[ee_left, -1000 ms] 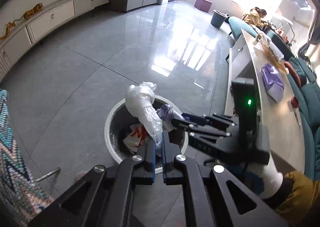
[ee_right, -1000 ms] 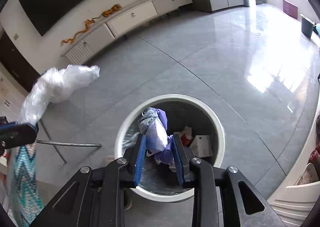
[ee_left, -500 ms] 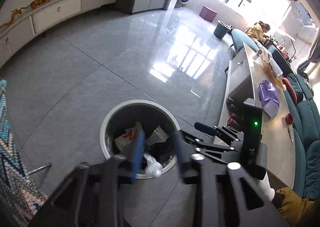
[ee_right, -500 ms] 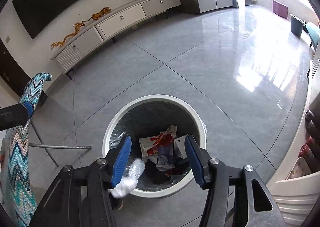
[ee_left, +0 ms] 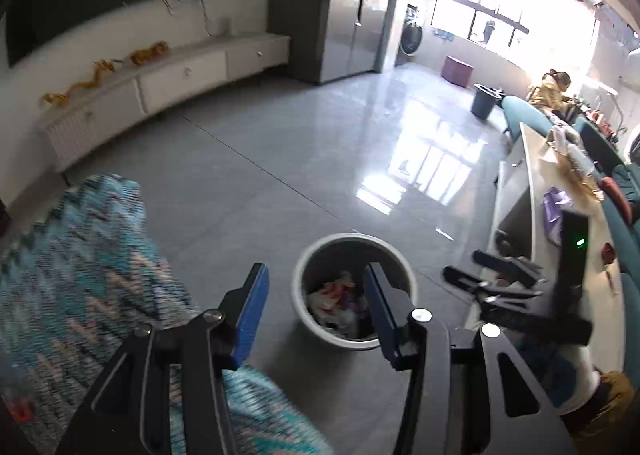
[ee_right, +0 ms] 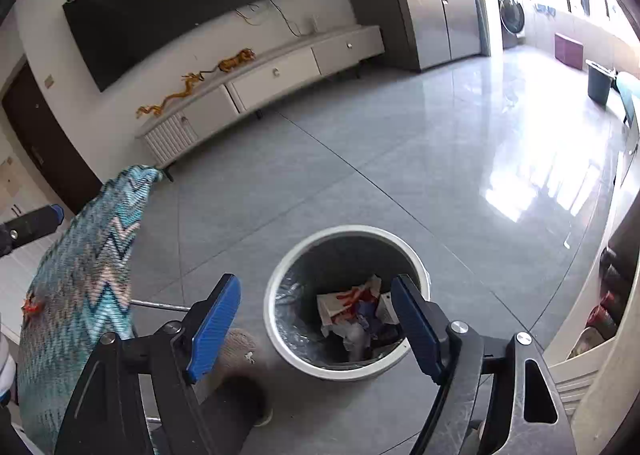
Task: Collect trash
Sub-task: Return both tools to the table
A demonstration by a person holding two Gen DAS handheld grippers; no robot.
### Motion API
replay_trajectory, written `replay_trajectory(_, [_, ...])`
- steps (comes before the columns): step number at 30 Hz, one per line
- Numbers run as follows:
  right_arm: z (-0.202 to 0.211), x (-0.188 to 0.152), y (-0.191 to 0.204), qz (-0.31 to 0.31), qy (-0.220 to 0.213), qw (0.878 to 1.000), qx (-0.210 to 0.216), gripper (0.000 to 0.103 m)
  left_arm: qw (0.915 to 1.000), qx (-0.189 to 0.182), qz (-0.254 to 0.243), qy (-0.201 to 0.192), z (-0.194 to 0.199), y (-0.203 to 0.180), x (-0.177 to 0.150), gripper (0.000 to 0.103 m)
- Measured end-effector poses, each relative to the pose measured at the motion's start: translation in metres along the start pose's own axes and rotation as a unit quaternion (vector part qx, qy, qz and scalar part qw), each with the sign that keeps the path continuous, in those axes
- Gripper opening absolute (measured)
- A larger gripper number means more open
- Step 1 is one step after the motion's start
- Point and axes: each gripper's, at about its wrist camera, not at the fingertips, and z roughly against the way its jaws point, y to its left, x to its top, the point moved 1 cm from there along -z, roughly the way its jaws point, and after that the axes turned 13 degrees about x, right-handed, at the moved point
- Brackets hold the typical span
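Left tool [ee_left: 314, 297]: spread, nothing between my pads; its jaws have just been opening.
Right tool [ee_right: 316, 311]: spread wider, empty, jaws just opening too.
Bin [ee_right: 280, 295]: lower centre of both views, on the floor below my fingers.
Trash [ee_right: 352, 307]: in the bin.
Next trash: purple bag [ee_left: 554, 205] on the bench [ee_left: 534, 175], right edge; my right tool looks nearer.

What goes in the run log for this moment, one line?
left gripper: open, empty, jaws steady | right gripper: open, empty, jaws just opening | trash bin: holds trash
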Motion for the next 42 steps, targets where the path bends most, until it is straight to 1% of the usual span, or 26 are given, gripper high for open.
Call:
replay_trajectory(3, [0.017,0.003,0.022,0.018,-0.017,1.000,0.008,0.081,0.9984,0.049,0.000,-0.027,0.029,0.020,-0.014,0.047])
replay_trajectory(4, [0.022,0.003,0.030,0.025,-0.021,0.999,0.010,0.084,0.9967,0.070,0.000,-0.040,0.041,0.028,-0.020,0.047])
replay_trajectory(7, [0.038,0.001,0.053,0.045,-0.037,0.998,0.017,0.090,0.9916,0.111,0.006,-0.065,0.069,0.048,-0.034,0.047])
replay_trajectory(13, [0.060,-0.005,0.101,0.086,-0.059,0.994,0.022,0.099,0.9793,0.170,0.029,-0.106,0.124,0.080,-0.060,0.047])
replay_trajectory(17, [0.069,-0.007,0.126,0.104,-0.069,0.992,0.031,0.101,0.9702,0.198,0.048,-0.131,0.157,0.100,-0.074,0.048])
replay_trajectory(19, [0.071,-0.007,0.139,0.109,-0.070,0.991,0.039,0.101,0.9667,0.207,0.058,-0.139,0.170,0.109,-0.081,0.048])
replay_trajectory(21, [0.074,-0.006,0.154,0.120,-0.072,0.989,0.045,0.103,0.9638,0.214,0.069,-0.143,0.181,0.118,-0.088,0.053])
replay_trajectory(25, [0.077,-0.006,0.176,0.137,-0.077,0.986,0.057,0.103,0.9595,0.225,0.085,-0.146,0.196,0.135,-0.102,0.056])
replay_trajectory(32, [0.079,-0.007,0.212,0.162,-0.086,0.979,0.087,0.103,0.9563,0.229,0.111,-0.145,0.210,0.158,-0.131,0.056])
replay_trajectory(34, [0.079,-0.008,0.221,0.169,-0.086,0.978,0.090,0.103,0.9562,0.226,0.120,-0.143,0.212,0.165,-0.138,0.058])
replay_trajectory(35, [0.078,-0.010,0.225,0.172,-0.086,0.977,0.092,0.103,0.9559,0.225,0.124,-0.143,0.213,0.170,-0.142,0.061])
replay_trajectory(36, [0.078,-0.011,0.229,0.174,-0.085,0.977,0.094,0.103,0.9552,0.225,0.128,-0.143,0.216,0.173,-0.148,0.063])
replay_trajectory(40, [0.074,-0.015,0.250,0.185,-0.079,0.974,0.101,0.103,0.9538,0.221,0.146,-0.143,0.221,0.192,-0.165,0.063])
replay_trajectory(42, [0.068,-0.018,0.263,0.190,-0.070,0.974,0.106,0.103,0.9532,0.218,0.154,-0.142,0.222,0.201,-0.172,0.063])
